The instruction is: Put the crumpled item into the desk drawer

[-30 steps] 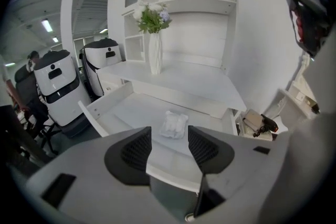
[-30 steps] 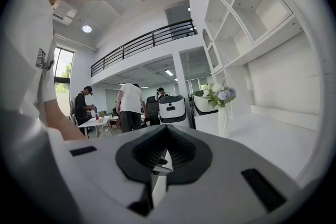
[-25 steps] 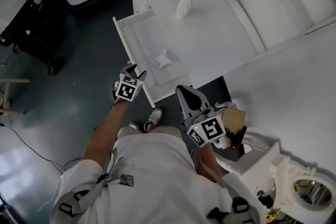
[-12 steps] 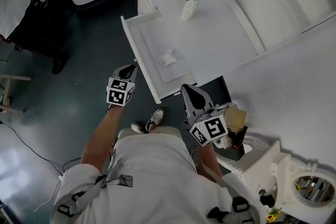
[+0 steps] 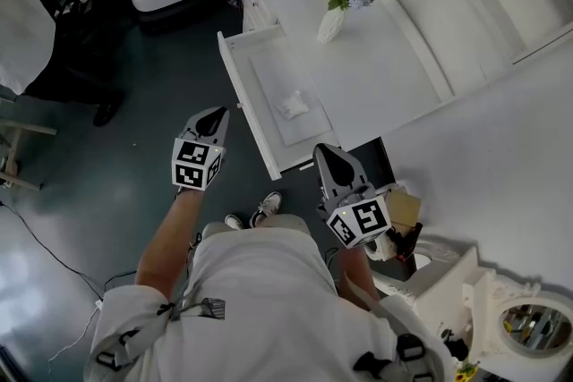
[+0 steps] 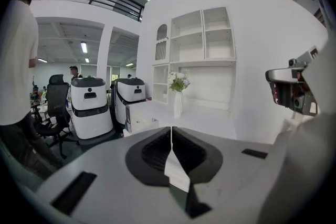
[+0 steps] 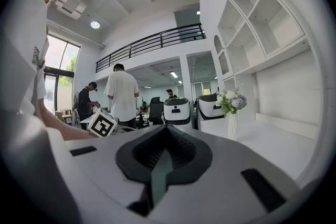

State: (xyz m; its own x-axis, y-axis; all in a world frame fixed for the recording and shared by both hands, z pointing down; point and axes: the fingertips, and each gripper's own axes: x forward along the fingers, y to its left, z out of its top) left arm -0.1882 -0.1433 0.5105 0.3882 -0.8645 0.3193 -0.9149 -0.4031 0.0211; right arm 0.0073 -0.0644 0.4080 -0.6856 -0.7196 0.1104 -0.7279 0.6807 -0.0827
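While the small white crumpled paper (image 5: 293, 106) lies inside the open white table drawer (image 5: 240, 94) at upper centre of the head view, your left tool (image 5: 211, 115) and right tool (image 5: 327, 155) sit below it, both with jaws together, empty.

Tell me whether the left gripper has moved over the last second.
Yes. The left gripper has pulled back from the front of the open drawer, toward the person; its tips were nearly at that front edge before. Its jaws are shut and empty.
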